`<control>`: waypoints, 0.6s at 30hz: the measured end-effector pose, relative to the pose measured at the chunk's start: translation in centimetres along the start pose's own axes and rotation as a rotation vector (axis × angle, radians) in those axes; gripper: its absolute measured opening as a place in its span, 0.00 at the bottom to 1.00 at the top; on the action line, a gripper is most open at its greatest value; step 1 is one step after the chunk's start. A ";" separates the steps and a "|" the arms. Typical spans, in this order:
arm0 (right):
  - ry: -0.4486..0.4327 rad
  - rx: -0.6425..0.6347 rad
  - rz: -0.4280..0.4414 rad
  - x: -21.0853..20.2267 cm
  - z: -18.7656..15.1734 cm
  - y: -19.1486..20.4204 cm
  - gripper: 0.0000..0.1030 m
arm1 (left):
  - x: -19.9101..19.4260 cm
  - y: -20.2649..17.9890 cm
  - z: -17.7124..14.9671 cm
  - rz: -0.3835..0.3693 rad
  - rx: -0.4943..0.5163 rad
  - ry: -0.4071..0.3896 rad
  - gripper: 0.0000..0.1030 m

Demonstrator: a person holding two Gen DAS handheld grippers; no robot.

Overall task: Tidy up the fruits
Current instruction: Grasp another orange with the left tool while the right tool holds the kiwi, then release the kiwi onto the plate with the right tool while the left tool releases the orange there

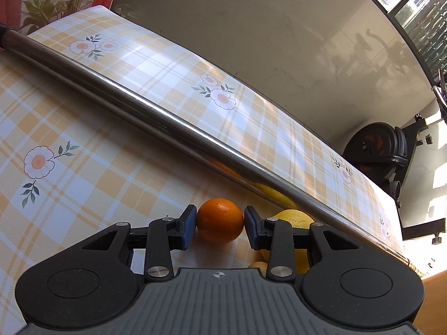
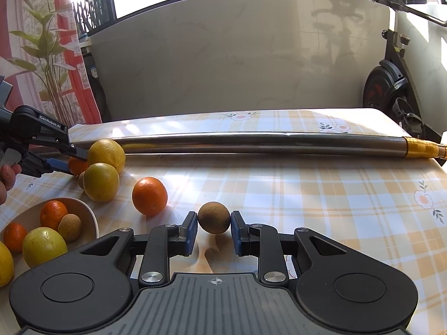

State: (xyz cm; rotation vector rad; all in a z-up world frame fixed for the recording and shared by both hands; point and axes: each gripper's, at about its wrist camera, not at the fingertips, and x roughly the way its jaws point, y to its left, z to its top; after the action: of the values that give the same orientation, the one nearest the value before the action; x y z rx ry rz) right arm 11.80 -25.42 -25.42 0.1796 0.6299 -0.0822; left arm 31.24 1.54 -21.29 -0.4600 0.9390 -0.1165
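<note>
In the left wrist view my left gripper (image 1: 220,224) is shut on a small orange (image 1: 220,219), one blue pad pressed on each side, just over the checked tablecloth. The right wrist view shows that left gripper (image 2: 75,162) at the far left, holding the small orange (image 2: 76,166) behind two yellow citrus fruits (image 2: 101,182). My right gripper (image 2: 214,224) is shut on a round brown fruit (image 2: 214,217), held a little above the cloth. A beige bowl (image 2: 90,214) at the lower left holds oranges, a brown fruit and yellow fruit.
A larger orange (image 2: 150,195) lies loose between the bowl and my right gripper. A long steel pipe (image 2: 251,139) runs across the table behind the fruit. A yellow fruit (image 1: 296,217) sits right of my left gripper. An exercise bike (image 2: 391,83) stands beyond the table's right end.
</note>
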 end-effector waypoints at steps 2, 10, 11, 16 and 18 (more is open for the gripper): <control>0.001 -0.001 0.000 0.0 0.0 0.0 0.23 | -0.1 0.2 -0.1 -0.007 0.003 0.005 0.38; -0.013 0.000 0.005 -0.2 -0.1 0.0 0.23 | -3.8 0.0 -0.9 -0.032 0.124 -0.027 0.38; -0.014 -0.001 0.004 -0.3 -0.1 0.0 0.23 | -4.5 -0.1 -1.2 -0.038 0.147 -0.028 0.38; -0.011 -0.001 0.014 -1.5 -0.3 1.0 0.23 | -8.0 -0.2 -3.1 -0.105 0.202 0.001 0.38; -0.017 0.000 0.051 -2.3 -0.3 1.7 0.23 | -8.8 -0.6 -4.4 -0.115 0.247 0.017 0.38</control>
State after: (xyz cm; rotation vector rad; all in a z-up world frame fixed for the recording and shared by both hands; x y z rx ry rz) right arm 10.00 -23.65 -24.12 0.1944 0.6085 -0.0344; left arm 22.53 2.13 -16.66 -0.2845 0.9007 -0.3370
